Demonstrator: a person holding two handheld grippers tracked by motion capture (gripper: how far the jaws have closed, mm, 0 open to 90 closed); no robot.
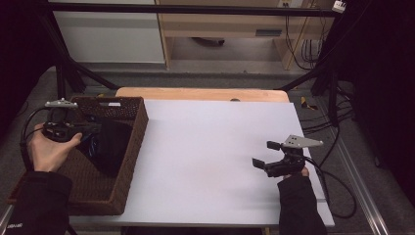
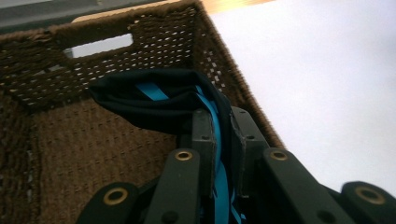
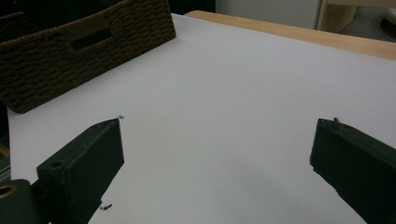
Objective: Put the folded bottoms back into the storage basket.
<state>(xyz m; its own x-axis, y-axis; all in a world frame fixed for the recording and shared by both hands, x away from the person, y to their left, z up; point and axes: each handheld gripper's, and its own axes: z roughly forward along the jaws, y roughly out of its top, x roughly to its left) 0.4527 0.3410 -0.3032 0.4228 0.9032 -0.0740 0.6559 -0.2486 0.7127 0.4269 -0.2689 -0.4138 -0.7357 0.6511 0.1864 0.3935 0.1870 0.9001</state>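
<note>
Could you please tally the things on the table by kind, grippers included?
Baskets: 1, the basket
Cloths: 1, the dark cloth with blue ribbon, in the basket
Grippers: 2, the left gripper and the right gripper
Total: 4

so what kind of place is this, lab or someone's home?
Most likely a lab or recording rig, not a home. A black metal frame surrounds the table, cables hang behind and trail on the floor, and the person holds instrumented grippers, the left gripper over a wicker basket.
</note>
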